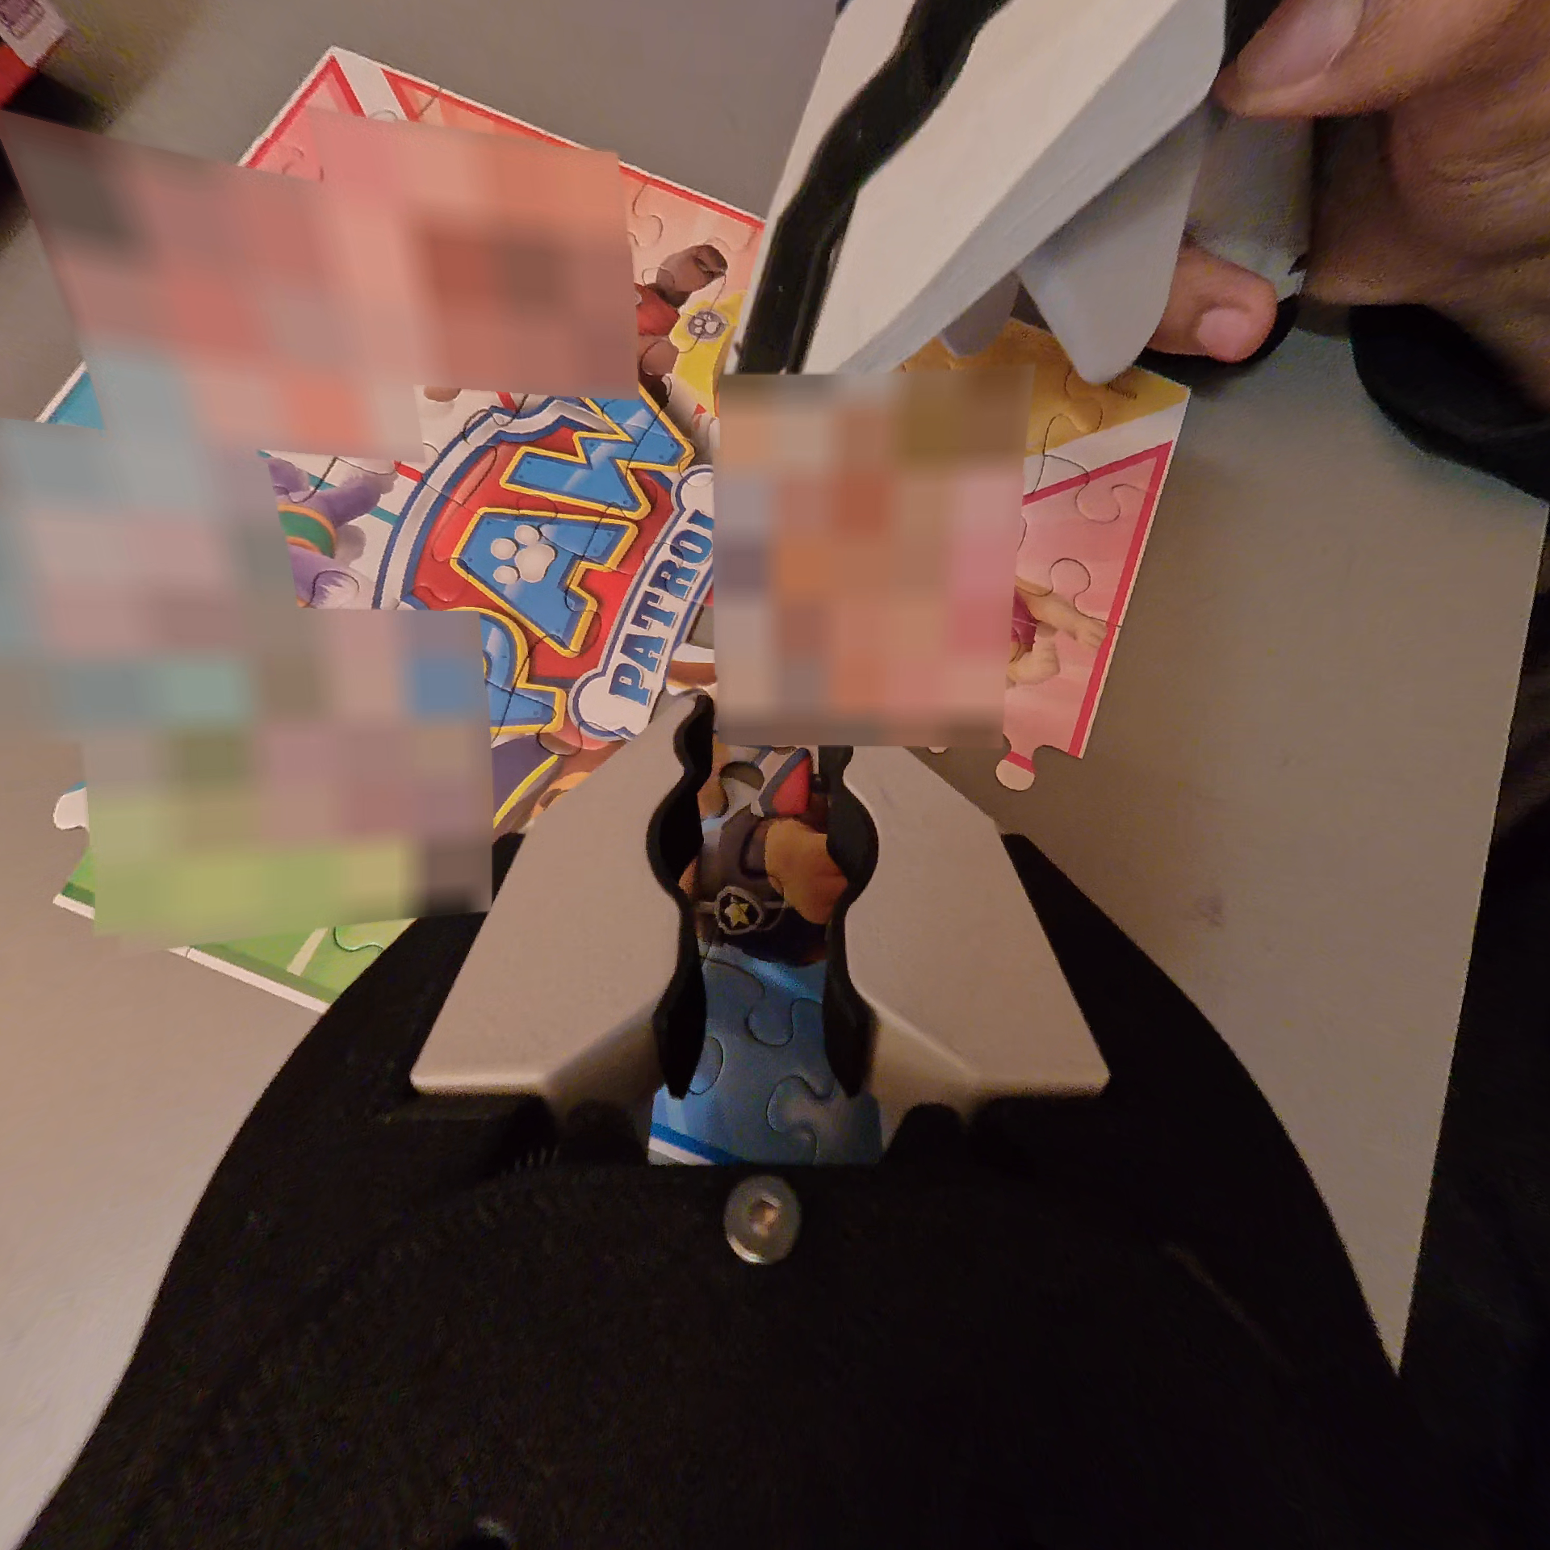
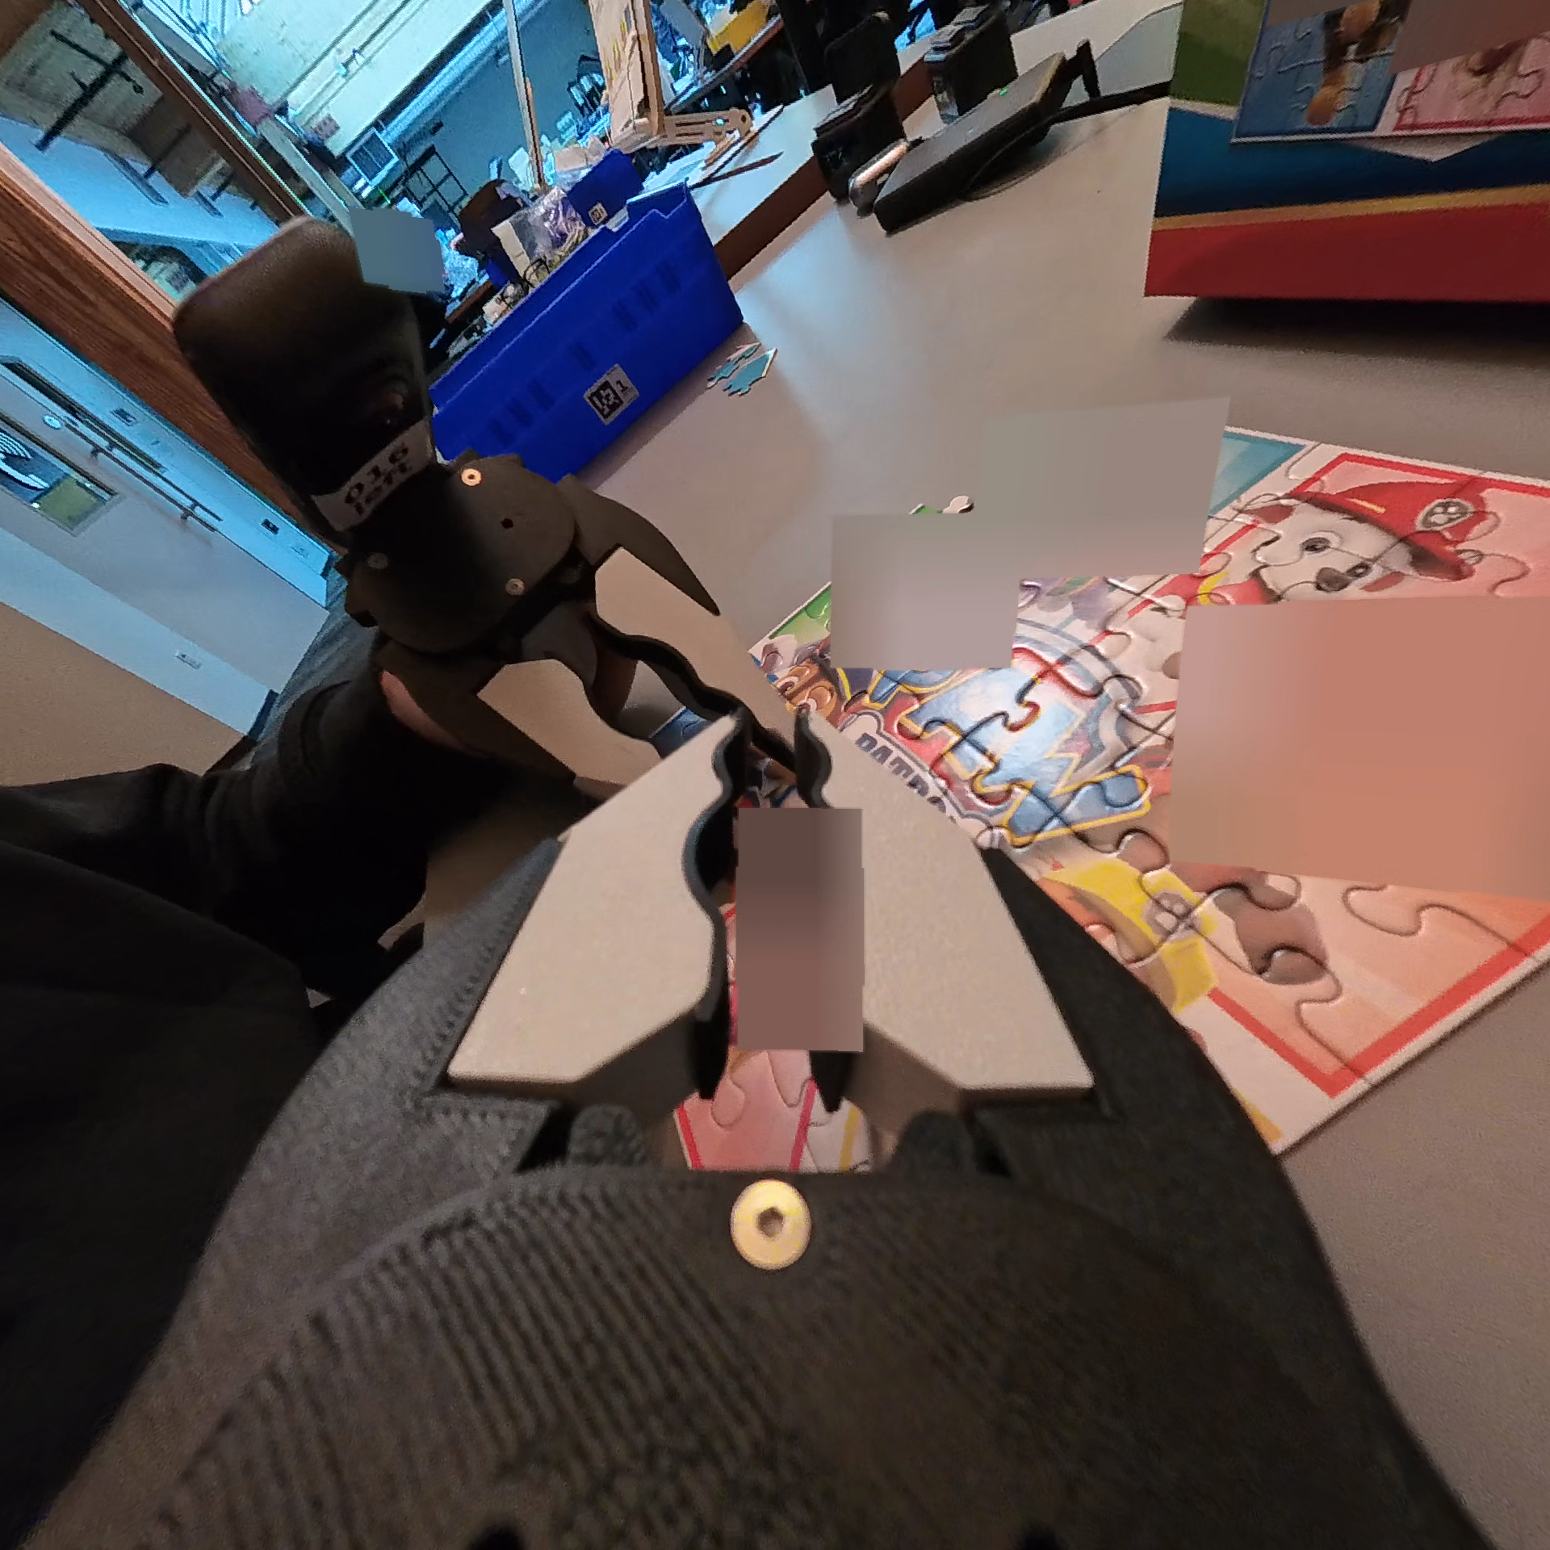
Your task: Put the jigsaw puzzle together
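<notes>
A colourful cartoon jigsaw puzzle [image 1: 537, 537] lies mostly assembled on a grey table [image 1: 1300, 755]. My left gripper [image 1: 767, 746] hovers low over its near edge with the jaws apart. Between the fingers only the flat puzzle picture of a pup in blue shows, and nothing is pinched. My right gripper [image 2: 772, 734] points at the puzzle [image 2: 1082, 755] from the other side, its tips a narrow gap apart with nothing plainly between them. In the left wrist view the right gripper [image 1: 746, 361] comes in from the top right, held by a hand [image 1: 1426, 168]. The left gripper [image 2: 663, 730] meets it tip to tip.
A blue plastic bin [image 2: 587, 335] stands at the table's far left edge, with loose blue puzzle pieces [image 2: 742, 369] beside it. The puzzle's box [image 2: 1342, 226] stands at the back right. Black devices [image 2: 948, 159] sit farther back. A dark sleeve lies at the left. Tip to tip, the grippers are about 7 centimetres apart.
</notes>
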`<state>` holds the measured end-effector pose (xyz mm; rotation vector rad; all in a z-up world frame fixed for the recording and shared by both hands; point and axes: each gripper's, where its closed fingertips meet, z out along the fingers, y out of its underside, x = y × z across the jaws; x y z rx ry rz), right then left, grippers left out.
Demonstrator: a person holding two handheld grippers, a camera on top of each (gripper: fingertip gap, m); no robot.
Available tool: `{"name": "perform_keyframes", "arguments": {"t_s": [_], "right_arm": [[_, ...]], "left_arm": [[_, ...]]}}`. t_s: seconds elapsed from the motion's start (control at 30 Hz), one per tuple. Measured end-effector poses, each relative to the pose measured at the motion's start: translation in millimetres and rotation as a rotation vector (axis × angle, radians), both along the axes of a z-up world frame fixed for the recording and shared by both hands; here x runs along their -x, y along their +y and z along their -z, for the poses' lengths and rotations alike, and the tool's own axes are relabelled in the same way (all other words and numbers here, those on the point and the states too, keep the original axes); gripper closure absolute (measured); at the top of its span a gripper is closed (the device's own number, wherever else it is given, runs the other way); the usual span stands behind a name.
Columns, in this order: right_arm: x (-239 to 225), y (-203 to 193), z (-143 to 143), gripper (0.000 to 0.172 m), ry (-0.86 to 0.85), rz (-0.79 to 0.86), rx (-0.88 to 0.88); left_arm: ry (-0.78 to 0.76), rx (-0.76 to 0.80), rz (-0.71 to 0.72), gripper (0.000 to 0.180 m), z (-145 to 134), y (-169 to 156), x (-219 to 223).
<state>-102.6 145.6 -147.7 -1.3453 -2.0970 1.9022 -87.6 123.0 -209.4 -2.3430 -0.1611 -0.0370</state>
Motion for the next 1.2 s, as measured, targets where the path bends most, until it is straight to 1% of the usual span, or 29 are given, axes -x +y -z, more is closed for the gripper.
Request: {"name": "perform_keyframes", "arguments": {"t_s": [0.07, 0.13, 0.2, 0.3, 0.37, 0.47, 0.57, 0.6, 0.67, 0.73, 0.8, 0.93, 1.03, 1.1, 1.17, 1.2], "right_arm": [[-1, -1, 1, 0.163, 0.01, 0.0, -0.018], [-1, -3, 0, 0.162, 0.032, 0.0, -0.033], [-2, -5, -5, 0.159, 0.081, 0.0, -0.042], [-5, -10, -17, 0.157, 0.166, 0.001, -0.035], [-7, -14, -29, 0.153, 0.189, -0.002, 0.041], [-6, -19, -40, 0.148, 0.155, 0.002, 0.19], [-7, -27, -40, 0.14, 0.085, -0.025, 0.286], [-9, -30, -39, 0.141, 0.06, -0.041, 0.305], [-9, -32, -36, 0.149, 0.035, -0.042, 0.312], [-7, -26, -32, 0.166, 0.035, -0.018, 0.278], [-7, -20, -32, 0.172, 0.039, -0.012, 0.272], [-9, -14, -30, 0.172, 0.041, -0.023, 0.256], [-18, -17, -26, 0.172, 0.082, -0.094, 0.167], [-28, -26, -25, 0.172, 0.11, -0.167, 0.123], [-38, -37, -23, 0.172, 0.13, -0.241, 0.087], [-40, -40, -21, 0.172, 0.143, -0.257, 0.059]], "left_arm": [[0.0, -0.031, -0.02, 0.157, -6, 1, 2], [-0.01, -0.101, -0.067, 0.157, -18, 2, 8], [-0.043, -0.217, -0.14, 0.157, -37, 1, 18], [-0.133, -0.456, -0.236, 0.157, -73, -4, 30], [-0.107, -0.554, -0.268, 0.158, -88, -11, 34], [0.055, -0.555, -0.263, 0.158, -95, -15, 30], [0.194, -0.507, -0.231, 0.158, -93, -6, 16], [0.22, -0.485, -0.216, 0.158, -90, -1, 10], [0.262, -0.448, -0.201, 0.157, -85, 6, 2], [0.286, -0.442, -0.189, 0.157, -84, 8, -2], [0.238, -0.458, -0.159, 0.156, -84, 10, -8], [0.057, -0.559, -0.138, 0.144, -93, 4, -11], [-0.116, -0.653, -0.124, 0.15, -104, -3, -10], [-0.26, -0.644, -0.046, 0.154, -101, -3, -20], [-0.355, -0.628, 0.015, 0.163, -98, -3, -29], [-0.36, -0.634, 0.019, 0.172, -98, -4, -30]]}}
